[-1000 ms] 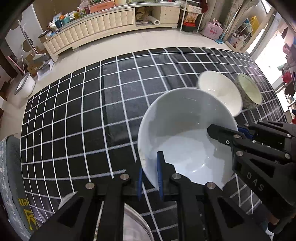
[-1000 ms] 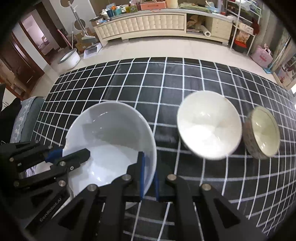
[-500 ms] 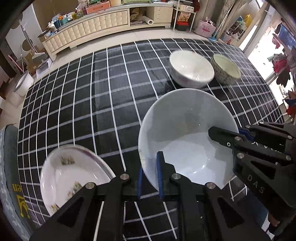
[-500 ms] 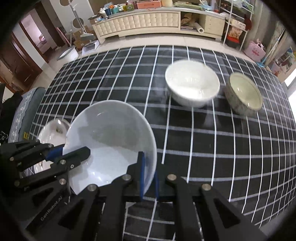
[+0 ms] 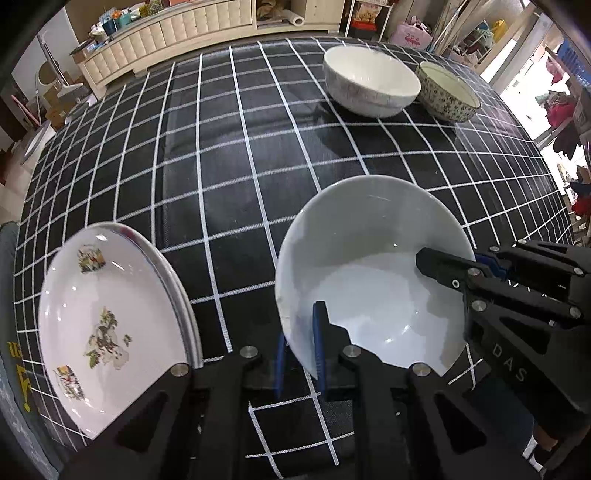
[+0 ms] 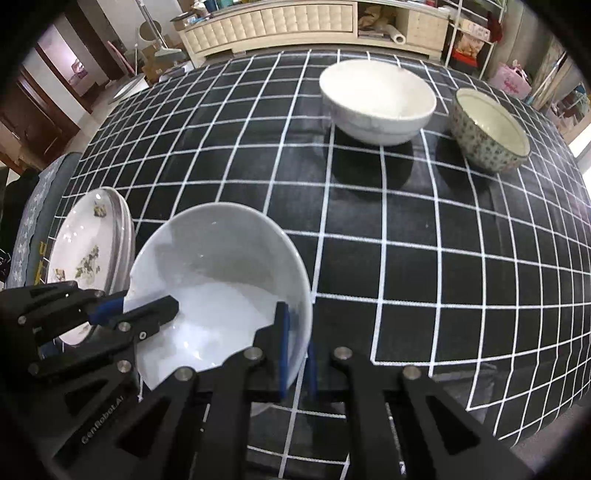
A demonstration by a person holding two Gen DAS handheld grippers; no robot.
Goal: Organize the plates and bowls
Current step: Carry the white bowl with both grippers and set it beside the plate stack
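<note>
A large plain white bowl [image 5: 373, 266] is held by both grippers at the near side of the table; it also shows in the right wrist view [image 6: 218, 280]. My left gripper [image 5: 300, 347] is shut on its near-left rim. My right gripper [image 6: 295, 350] is shut on its near-right rim, and it also shows at the right of the left wrist view [image 5: 480, 266]. A flowered white plate stack [image 5: 107, 325] lies to the left of the bowl. A white bowl [image 6: 376, 101] and a patterned bowl [image 6: 487, 129] stand at the far side.
The table wears a black cloth with a white grid [image 6: 406, 229]. A grey chair cushion [image 6: 40, 192] sits at the table's left edge. A cream cabinet [image 6: 295, 18] stands across the floor beyond the table.
Both grippers have pulled back toward the near edge with the bowl. The two far bowls now look farther away, and the flowered plate stack has come fully into view at the left.
</note>
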